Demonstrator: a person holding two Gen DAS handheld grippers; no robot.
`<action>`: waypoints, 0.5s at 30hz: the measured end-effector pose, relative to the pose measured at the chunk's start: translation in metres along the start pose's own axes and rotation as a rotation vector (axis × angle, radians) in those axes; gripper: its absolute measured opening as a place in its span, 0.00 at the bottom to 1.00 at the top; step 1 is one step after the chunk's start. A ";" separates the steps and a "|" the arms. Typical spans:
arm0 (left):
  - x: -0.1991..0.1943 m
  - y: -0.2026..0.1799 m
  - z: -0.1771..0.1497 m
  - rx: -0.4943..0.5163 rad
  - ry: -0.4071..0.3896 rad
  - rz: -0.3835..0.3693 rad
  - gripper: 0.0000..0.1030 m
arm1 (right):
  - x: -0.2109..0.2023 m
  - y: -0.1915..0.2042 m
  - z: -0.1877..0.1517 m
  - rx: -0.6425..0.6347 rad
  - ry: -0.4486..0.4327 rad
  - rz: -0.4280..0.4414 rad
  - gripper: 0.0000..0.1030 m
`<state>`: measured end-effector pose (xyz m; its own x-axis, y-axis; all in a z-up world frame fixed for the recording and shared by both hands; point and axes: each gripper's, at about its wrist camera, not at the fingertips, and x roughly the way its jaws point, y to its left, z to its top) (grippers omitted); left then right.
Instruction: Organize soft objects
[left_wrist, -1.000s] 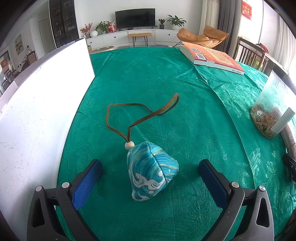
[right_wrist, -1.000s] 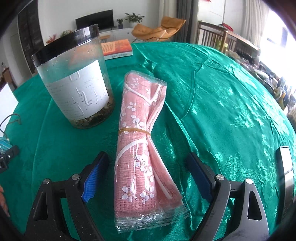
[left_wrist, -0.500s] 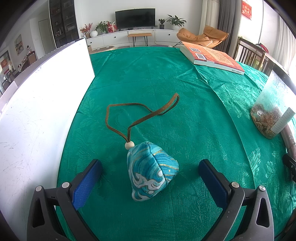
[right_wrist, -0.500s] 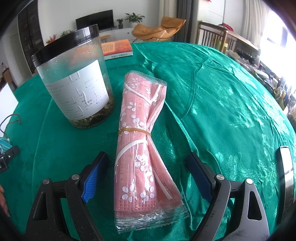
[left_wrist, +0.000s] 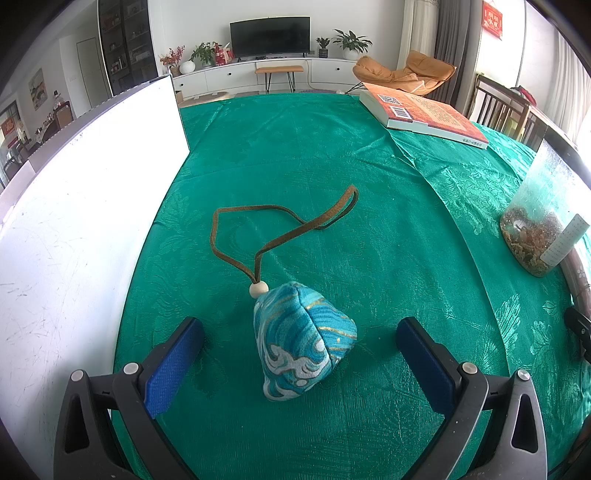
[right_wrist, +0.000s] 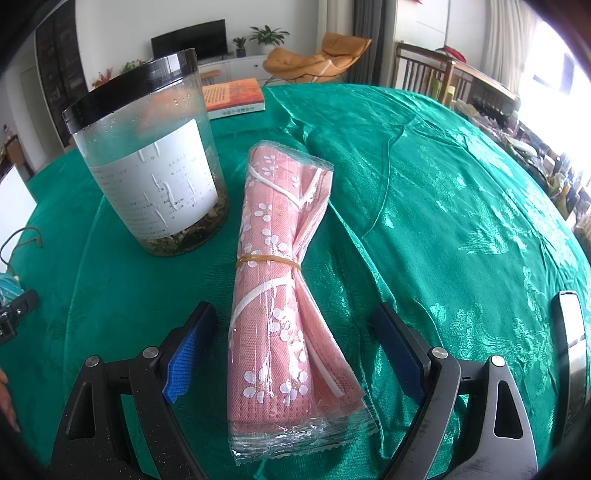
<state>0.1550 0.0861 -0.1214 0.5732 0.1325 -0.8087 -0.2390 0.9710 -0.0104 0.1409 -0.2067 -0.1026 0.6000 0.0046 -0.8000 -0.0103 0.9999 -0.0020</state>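
Nothing has moved since the earlier frames: both hand-held grippers sit exactly where they were, so the sorting of soft things has, by the look of it, yet to begin. The left hand-held gripper (left_wrist: 299, 363) stands wide open, its blue pads clear on either side of a blue wave-patterned pouch (left_wrist: 303, 341) lying on the green-clothed bench (left_wrist: 295, 155), the pouch's brown cord (left_wrist: 236, 254) looped away toward the far side. The right hand-held gripper (right_wrist: 293, 349) is likewise wide open, straddling without touching the near end of a pink bundle of face masks (right_wrist: 275, 280), wrapped in clear plastic and bound by a rubber band. Only the left view shows the white board (left_wrist: 74, 229) along the bench's left edge; the right view alone shows the mask bundle, and the clear jar (right_wrist: 149, 166) in full just left of it, which the left view catches only at its right edge. A book (left_wrist: 424, 114) lies at the far side
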 end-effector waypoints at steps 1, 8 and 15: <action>0.000 0.000 0.000 0.000 0.000 0.000 1.00 | 0.000 0.000 0.000 0.000 0.000 0.000 0.86; 0.000 0.000 0.000 0.000 0.000 0.000 1.00 | 0.000 -0.001 0.000 0.000 0.000 0.000 0.86; 0.000 0.000 0.000 0.000 0.000 0.000 1.00 | 0.000 0.001 0.000 0.000 -0.001 0.001 0.86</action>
<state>0.1548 0.0861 -0.1214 0.5732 0.1325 -0.8086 -0.2390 0.9710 -0.0104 0.1407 -0.2062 -0.1026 0.6006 0.0051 -0.7996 -0.0109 0.9999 -0.0018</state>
